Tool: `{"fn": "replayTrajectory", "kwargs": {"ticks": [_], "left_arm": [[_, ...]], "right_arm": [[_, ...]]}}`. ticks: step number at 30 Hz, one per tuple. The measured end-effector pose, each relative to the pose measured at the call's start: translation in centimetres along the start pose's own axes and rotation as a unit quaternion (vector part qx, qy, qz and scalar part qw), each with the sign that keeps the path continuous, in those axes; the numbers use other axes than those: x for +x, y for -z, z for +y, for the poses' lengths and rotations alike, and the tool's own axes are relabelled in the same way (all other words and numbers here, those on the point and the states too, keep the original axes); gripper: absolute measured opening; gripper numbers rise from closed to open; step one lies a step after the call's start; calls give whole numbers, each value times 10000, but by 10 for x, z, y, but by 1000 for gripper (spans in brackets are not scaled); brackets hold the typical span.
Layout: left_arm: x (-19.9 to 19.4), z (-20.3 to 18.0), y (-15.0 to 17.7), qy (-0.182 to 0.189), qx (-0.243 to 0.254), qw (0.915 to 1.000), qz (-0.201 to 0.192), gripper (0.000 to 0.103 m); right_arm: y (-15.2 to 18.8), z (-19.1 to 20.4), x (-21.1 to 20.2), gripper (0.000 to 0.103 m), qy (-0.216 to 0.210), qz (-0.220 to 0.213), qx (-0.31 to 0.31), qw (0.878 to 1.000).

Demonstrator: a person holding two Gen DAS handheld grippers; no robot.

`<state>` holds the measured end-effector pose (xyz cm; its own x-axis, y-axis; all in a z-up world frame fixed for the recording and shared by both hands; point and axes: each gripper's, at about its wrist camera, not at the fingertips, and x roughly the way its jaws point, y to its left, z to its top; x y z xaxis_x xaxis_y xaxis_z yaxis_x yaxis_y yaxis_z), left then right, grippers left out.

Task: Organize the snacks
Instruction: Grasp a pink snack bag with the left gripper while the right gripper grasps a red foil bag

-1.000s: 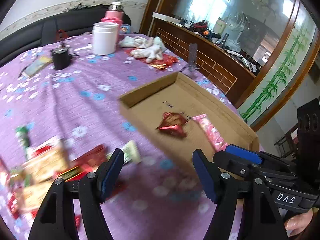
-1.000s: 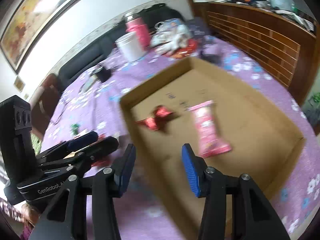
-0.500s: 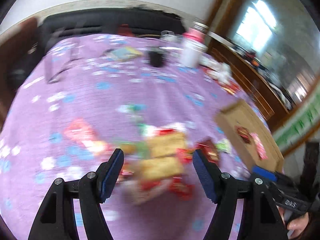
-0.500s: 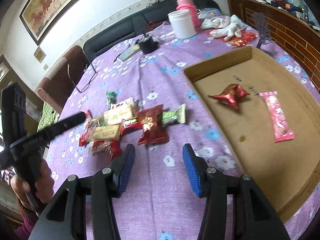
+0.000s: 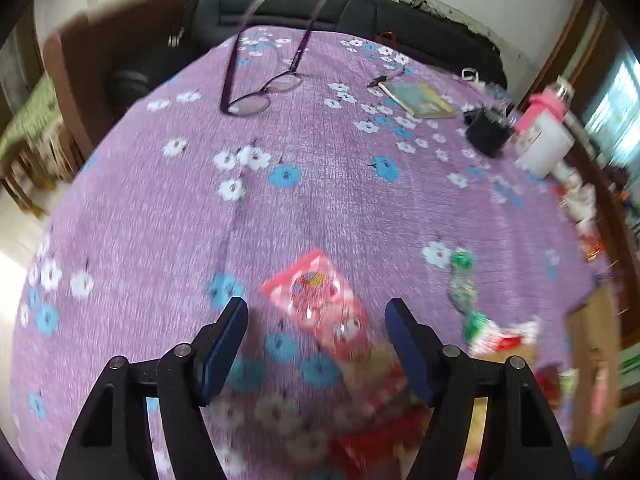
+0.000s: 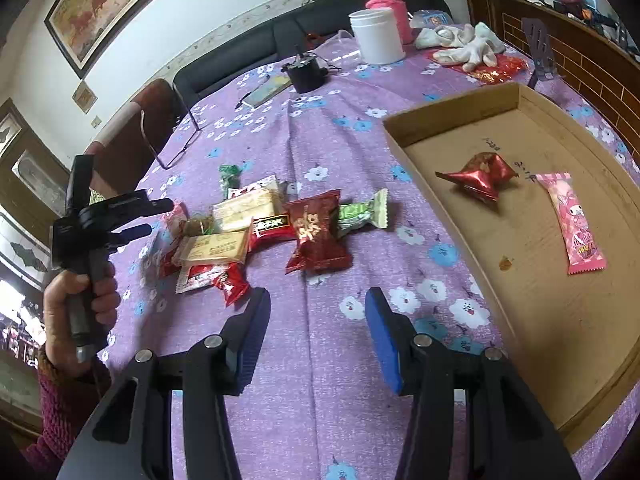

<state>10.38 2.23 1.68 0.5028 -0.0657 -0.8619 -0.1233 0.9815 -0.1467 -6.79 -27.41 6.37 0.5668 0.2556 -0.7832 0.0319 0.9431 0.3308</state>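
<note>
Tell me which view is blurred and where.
Left wrist view: motion blur smears the pink snack packet and the snack pile lower right; the eyeglasses stay fairly crisp. Right wrist view: sharp on snacks and cardboard tray, only fisheye bending at edges.

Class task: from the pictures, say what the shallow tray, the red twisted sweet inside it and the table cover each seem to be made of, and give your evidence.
Tray: plain brown cardboard, matt, with cut edges and pen marks on its floor.
Red twisted sweet: probably metallic foil or foil-look film; it is crinkled and catches bright highlights.
Table cover: seemingly woven or textured cloth, purple with printed flowers; fine ribbing and a crease show, though coated fabric cannot be ruled out.
</note>
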Motion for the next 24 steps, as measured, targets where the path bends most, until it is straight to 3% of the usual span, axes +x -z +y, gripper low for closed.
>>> {"fn": "replayTrajectory", "kwargs": {"ticks": [2,3,6,10,17,18,20,24], "left_arm": [[6,-8,2,-71,193,9997,-108,54],[9,-14,5,-285,464,9983,-209,38],[6,-13,8,-267,685,9968,-328,27],[3,-4,11,-60,713,9967,-381,26],[2,-12,12,-162,963,9940,-501,27],[2,-13,12,-175,989,9936,-516,26],[2,-15,11,-181,1041,9929,-537,26],[-3,-15,11,23,1024,9930,-590,25]], "right_arm": [[-1,-2,1,48,9,-2,29,10000],[-2,-2,1,48,22,-4,27,10000],[-8,-1,8,48,97,-2,-40,9999],[-21,8,25,48,189,40,-245,9995],[-40,25,72,45,594,272,-413,9970],[-41,26,78,43,645,290,-441,9965],[-39,26,89,30,809,382,-454,9950],[-33,30,82,24,727,162,-476,9961]]}}
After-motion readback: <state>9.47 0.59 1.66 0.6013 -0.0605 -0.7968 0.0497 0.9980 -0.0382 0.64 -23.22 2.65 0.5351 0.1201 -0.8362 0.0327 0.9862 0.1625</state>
